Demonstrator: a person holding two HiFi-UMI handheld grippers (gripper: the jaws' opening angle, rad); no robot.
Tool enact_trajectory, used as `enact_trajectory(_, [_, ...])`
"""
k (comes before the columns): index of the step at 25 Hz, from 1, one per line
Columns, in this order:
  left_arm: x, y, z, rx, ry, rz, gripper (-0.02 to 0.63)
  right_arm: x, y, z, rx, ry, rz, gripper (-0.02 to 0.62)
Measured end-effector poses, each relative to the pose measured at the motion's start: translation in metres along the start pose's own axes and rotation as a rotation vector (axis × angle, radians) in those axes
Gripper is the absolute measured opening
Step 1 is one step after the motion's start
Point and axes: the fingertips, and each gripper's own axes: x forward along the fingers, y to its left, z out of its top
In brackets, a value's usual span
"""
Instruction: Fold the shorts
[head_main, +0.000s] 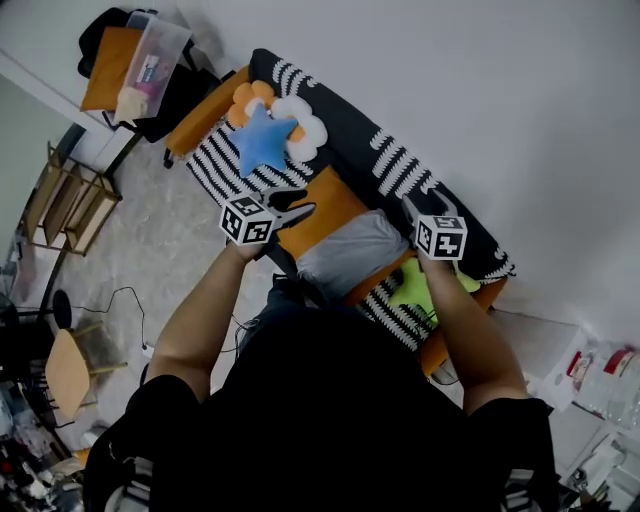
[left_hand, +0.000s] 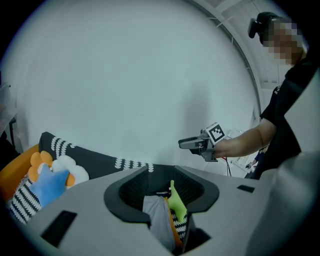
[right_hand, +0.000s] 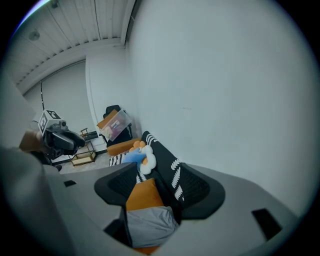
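The grey shorts (head_main: 352, 250) lie as a compact folded bundle on the sofa's orange cushion (head_main: 325, 208). My left gripper (head_main: 292, 210) hovers above the sofa just left of them, its jaws spread with nothing between. Over the sofa's right end my right gripper (head_main: 430, 206) hangs to the right of the shorts, open and empty too. In the left gripper view the shorts (left_hand: 160, 220) show far below my left gripper (left_hand: 162, 187), with the right gripper (left_hand: 197, 144) off to the side. The right gripper view shows the shorts (right_hand: 150, 225) under my right gripper (right_hand: 157, 187).
The sofa (head_main: 400, 170) is black with white stripes and stands against a white wall. On it lie a blue star pillow (head_main: 262, 140), a flower pillow (head_main: 300, 125) and a green star pillow (head_main: 420, 290). A plastic box (head_main: 150, 60) and a wooden shelf (head_main: 65, 200) stand at the left.
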Motion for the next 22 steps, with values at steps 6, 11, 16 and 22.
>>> enact_trajectory(6, [0.031, 0.011, 0.008, 0.034, 0.027, -0.079, 0.175, -0.012, -0.018, -0.007, 0.050, 0.014, -0.087, 0.278])
enact_trajectory(11, [0.062, 0.019, 0.013, 0.079, 0.069, -0.187, 0.175, -0.024, -0.034, -0.010, 0.097, 0.015, -0.187, 0.278])
enact_trajectory(16, [0.092, 0.030, 0.019, 0.110, 0.123, -0.276, 0.175, -0.038, -0.054, -0.016, 0.182, 0.012, -0.282, 0.278])
enact_trajectory(22, [0.126, 0.046, 0.021, 0.139, 0.191, -0.369, 0.175, -0.045, -0.070, -0.043, 0.296, 0.025, -0.382, 0.278])
